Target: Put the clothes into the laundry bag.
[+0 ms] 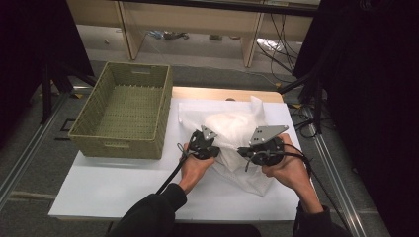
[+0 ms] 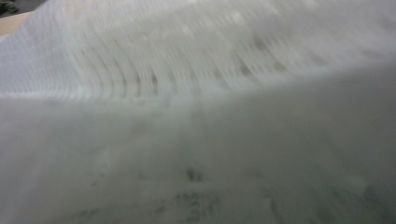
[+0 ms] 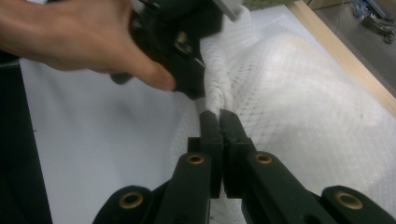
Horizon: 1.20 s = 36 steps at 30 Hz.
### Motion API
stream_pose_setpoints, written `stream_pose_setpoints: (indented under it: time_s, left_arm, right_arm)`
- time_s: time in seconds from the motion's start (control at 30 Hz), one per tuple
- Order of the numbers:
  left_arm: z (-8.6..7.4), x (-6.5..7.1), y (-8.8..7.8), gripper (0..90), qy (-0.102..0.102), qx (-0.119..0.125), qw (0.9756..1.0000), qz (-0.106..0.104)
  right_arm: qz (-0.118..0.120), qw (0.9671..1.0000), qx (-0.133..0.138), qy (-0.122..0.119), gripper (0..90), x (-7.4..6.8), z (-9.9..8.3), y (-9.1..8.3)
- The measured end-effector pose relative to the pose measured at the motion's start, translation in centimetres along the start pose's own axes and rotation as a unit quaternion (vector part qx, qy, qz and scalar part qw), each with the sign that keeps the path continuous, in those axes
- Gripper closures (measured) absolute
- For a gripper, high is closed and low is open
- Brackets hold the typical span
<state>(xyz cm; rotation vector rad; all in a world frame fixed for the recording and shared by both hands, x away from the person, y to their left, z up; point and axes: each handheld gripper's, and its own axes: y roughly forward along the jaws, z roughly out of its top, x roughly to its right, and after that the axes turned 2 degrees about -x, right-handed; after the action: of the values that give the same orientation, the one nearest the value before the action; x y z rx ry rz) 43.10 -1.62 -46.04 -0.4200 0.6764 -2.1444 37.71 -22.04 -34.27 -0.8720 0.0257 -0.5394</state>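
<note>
A white mesh bag point(image 1: 232, 131) lies bunched at the centre of the high view, on a white table point(image 1: 108, 185). The right gripper point(image 3: 218, 114), at the bottom centre of its own view, is clamped tight on a gathered fold of the bag. The left gripper point(image 1: 202, 144) presses into the mesh; how its jaws stand cannot be told. A woven basket point(image 1: 101, 118) sits upper left.
</note>
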Motion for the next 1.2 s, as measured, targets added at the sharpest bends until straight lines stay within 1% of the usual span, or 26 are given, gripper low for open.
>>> stream_pose_setpoints:
  time_s: [0.1, 0.17, 0.2, 0.23, 0.3, 0.37, 0.43, 0.47, 0.5, 0.53, 0.57, 0.63, 0.67, 0.7, 0.73, 0.77, 0.87, 0.9, 0.93, 0.97, 1.0, 1.03, 1.07, 1.1, 1.13, 1.2]
  left_arm:
    - [-0.7, 0.3, -2.2, 52.8, 0.028, -0.015, 0.9993, -0.021]
    - [-1.0, 0.7, -3.5, 45.7, 0.043, -0.036, 0.9975, -0.044]
    - [-1.2, 0.9, -3.9, 42.4, 0.052, -0.044, 0.9963, -0.052]
    - [-1.4, 1.2, -4.2, 39.6, 0.054, -0.047, 0.9958, -0.057]
    - [-1.7, 1.8, -4.0, 32.5, 0.048, -0.053, 0.9948, -0.073]
    - [-1.9, 2.2, -3.1, 26.2, 0.031, -0.062, 0.9944, -0.080]
    - [-1.8, 2.7, -1.7, 21.7, 0.018, -0.068, 0.9946, -0.077]
    - [-1.7, 2.9, -1.0, 21.0, 0.015, -0.069, 0.9947, -0.075]
    - [-1.5, 3.0, -0.3, 20.3, 0.011, -0.072, 0.9943, -0.078]
    - [-1.3, 3.0, 0.2, 23.3, 0.006, -0.071, 0.9946, -0.076]
    - [-1.1, 2.8, 0.5, 34.3, 0.011, -0.071, 0.9950, -0.071]
    - [-0.6, 2.5, 1.1, 55.8, 0.000, -0.057, 0.9960, -0.069]
    - [-0.4, 2.4, 1.3, 64.2, -0.010, -0.044, 0.9967, -0.068]
    - [-0.1, 2.4, 1.5, 70.2, -0.027, -0.026, 0.9975, -0.060]
    - [0.2, 2.3, 1.5, 73.7, -0.029, -0.016, 0.9981, -0.051]
    - [0.7, 2.3, 1.5, 75.5, -0.027, -0.004, 0.9988, -0.040]
    - [2.3, 2.0, 1.4, 76.7, -0.026, 0.034, 0.9990, -0.016]
    - [2.7, 1.6, 1.6, 76.6, -0.033, 0.040, 0.9986, -0.011]
    - [2.8, 1.2, 2.1, 76.1, -0.051, 0.048, 0.9976, -0.003]
    - [2.7, 0.8, 2.7, 74.5, -0.058, 0.044, 0.9973, 0.009]
    - [2.5, 0.5, 3.3, 71.1, -0.057, 0.028, 0.9979, 0.009]
    - [2.3, 0.2, 3.6, 64.5, -0.060, 0.003, 0.9982, -0.003]
    - [1.9, 0.1, 3.5, 58.1, -0.063, -0.011, 0.9980, -0.005]
    - [1.4, 0.0, 3.2, 53.3, -0.057, -0.012, 0.9983, -0.008]
    - [1.1, -0.1, 2.7, 48.3, -0.051, -0.019, 0.9983, -0.018]
    - [0.5, 0.0, 1.3, 39.2, -0.040, -0.027, 0.9985, -0.028]
  right_arm:
    - [-0.003, 1.0000, -0.004, 0.005, 90.0, 0.3, -0.3, 0.4]
    - [-0.001, 0.9999, -0.006, 0.010, 90.0, 0.4, -0.4, 0.5]
    - [-0.001, 0.9999, -0.006, 0.009, 90.0, 0.4, -0.4, 0.6]
    - [-0.004, 0.9999, -0.007, 0.006, 90.0, 0.4, -0.4, 0.7]
    - [-0.003, 1.0000, -0.007, 0.005, 90.0, 0.3, -0.4, 0.7]
    - [0.000, 0.9999, -0.009, 0.007, 90.0, 0.3, -0.4, 0.7]
    - [-0.004, 0.9999, -0.008, 0.006, 90.0, 0.3, -0.4, 0.8]
    - [-0.004, 1.0000, -0.008, 0.004, 90.0, 0.3, -0.5, 0.8]
    - [-0.005, 0.9998, -0.011, 0.014, 90.0, 0.2, -0.6, 0.7]
    - [-0.006, 0.9998, -0.011, 0.013, 90.0, 0.2, -0.7, 0.6]
    - [-0.003, 0.9999, -0.011, 0.012, 90.0, 0.3, -0.9, 0.6]
    - [-0.001, 0.9999, -0.012, 0.010, 90.0, 0.4, -1.2, 0.7]
    - [0.002, 0.9997, -0.019, 0.017, 90.0, 0.4, -1.4, 0.7]
    - [0.002, 0.9995, -0.020, 0.023, 90.0, 0.3, -1.6, 0.9]
    - [0.009, 0.9997, -0.018, 0.013, 90.0, 0.4, -1.8, 0.9]
    - [0.017, 0.9996, -0.017, 0.015, 90.0, 0.4, -1.9, 1.0]
    - [0.013, 0.9994, -0.024, 0.023, 90.0, 0.2, -1.9, 0.7]
    - [0.015, 0.9994, -0.023, 0.021, 90.0, 0.2, -1.9, 0.7]
    - [0.015, 0.9994, -0.023, 0.020, 90.0, 0.2, -1.9, 0.7]
    - [0.015, 0.9994, -0.022, 0.020, 90.0, 0.2, -1.9, 0.7]
    - [0.015, 0.9993, -0.023, 0.026, 90.0, 0.2, -2.0, 0.8]
    - [0.017, 0.9996, -0.020, 0.012, 90.0, 0.4, -2.0, 1.0]
    - [0.019, 0.9994, -0.025, 0.015, 90.0, 0.4, -2.2, 1.1]
    - [0.019, 0.9992, -0.028, 0.021, 90.0, 0.4, -2.3, 1.3]
    - [0.018, 0.9990, -0.031, 0.026, 90.0, 0.4, -2.4, 1.4]
    - [0.019, 0.9991, -0.031, 0.024, 90.0, 0.6, -2.6, 1.6]
